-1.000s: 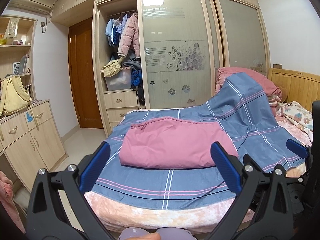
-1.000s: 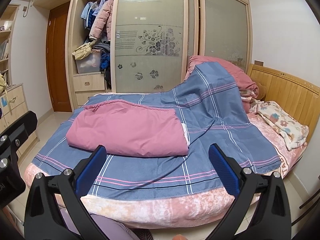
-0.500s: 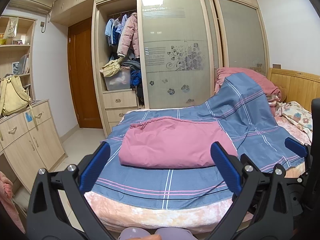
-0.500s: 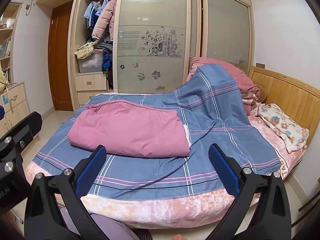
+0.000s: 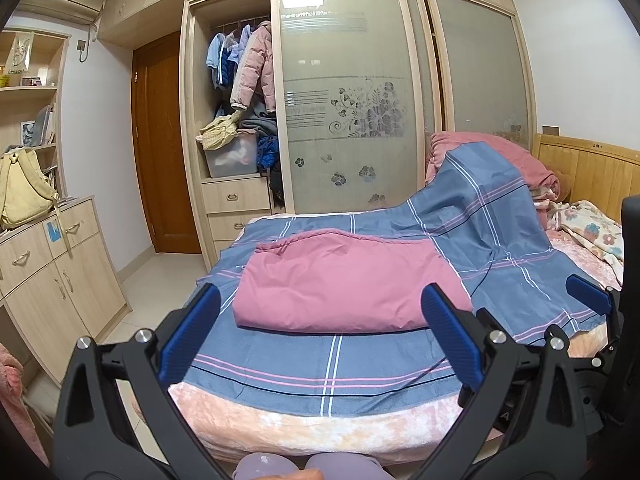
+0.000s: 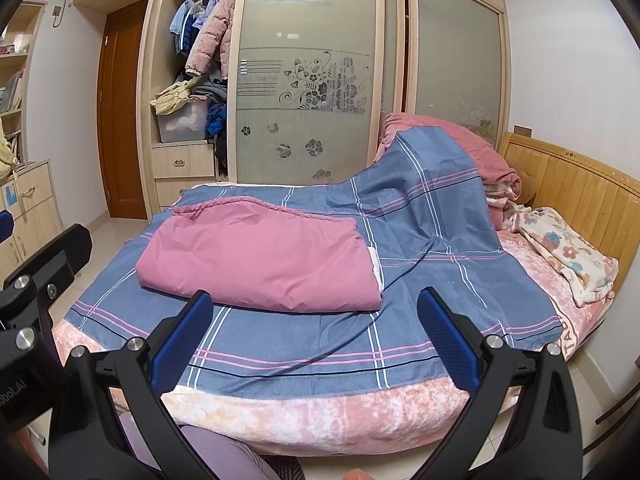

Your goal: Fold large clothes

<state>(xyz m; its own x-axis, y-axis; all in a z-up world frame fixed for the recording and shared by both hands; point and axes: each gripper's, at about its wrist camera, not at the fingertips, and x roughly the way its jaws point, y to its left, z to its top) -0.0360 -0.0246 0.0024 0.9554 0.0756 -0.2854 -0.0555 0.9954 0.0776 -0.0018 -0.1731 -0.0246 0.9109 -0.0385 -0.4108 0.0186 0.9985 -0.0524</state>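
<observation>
We held both grippers — left gripper [image 5: 320, 336], right gripper [image 6: 316, 340] — spread apart and empty; the pink garment [image 6: 260, 260] lay folded on the bed [image 6: 320, 412] — apparently little remained.

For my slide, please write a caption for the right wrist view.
Open right gripper faces a folded pink quilt lying on a blue plaid sheet spread over the bed.

- My left gripper [image 5: 320, 332] is held level, its blue-padded fingers [image 5: 188, 332] spread wide with nothing between them.
- My right gripper [image 6: 314, 340] is likewise level, jaws wide apart and empty.
- The two sit side by side, apart, both pointing forward.
</observation>
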